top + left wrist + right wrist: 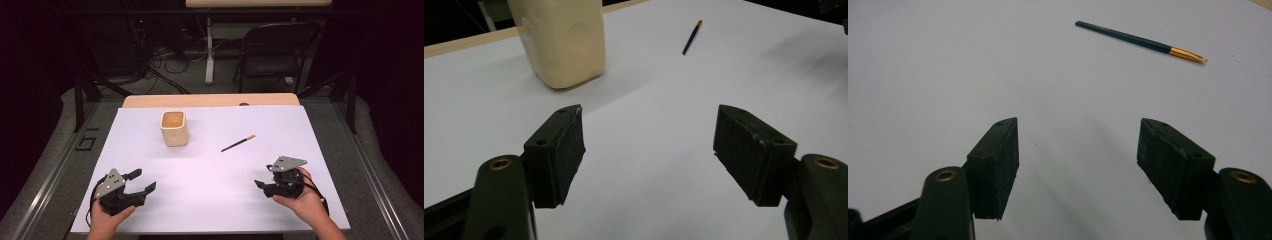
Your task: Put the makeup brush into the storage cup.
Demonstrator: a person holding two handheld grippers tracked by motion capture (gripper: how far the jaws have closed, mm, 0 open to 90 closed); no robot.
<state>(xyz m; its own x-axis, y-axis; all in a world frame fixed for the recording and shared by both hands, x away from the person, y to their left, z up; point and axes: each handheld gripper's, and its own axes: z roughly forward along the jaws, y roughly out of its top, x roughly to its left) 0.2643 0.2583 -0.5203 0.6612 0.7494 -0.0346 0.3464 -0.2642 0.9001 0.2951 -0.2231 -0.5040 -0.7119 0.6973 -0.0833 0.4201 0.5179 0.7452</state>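
Observation:
A cream square cup [174, 128] stands upright on the white sheet [210, 200], left of centre toward the back; its wall rises at the top left of the left gripper view, cream cup [561, 40]. A dark pencil with an orange end [238, 143] lies flat to the cup's right, pencil [691, 37], pencil [1140, 41]. My left gripper [141, 180] rests near the front left, open, nothing between its pads [569, 150]. My right gripper [263, 179] sits at the front right, short of the pencil, open and empty, left gripper [649, 145], right gripper [1078, 150].
The white sheet covers a wooden table whose far edge [210, 100] shows behind it. Beyond stand a dark folding chair [275, 52], a table leg [209, 50] and cables on the floor. Metal rails [45, 180] flank the table.

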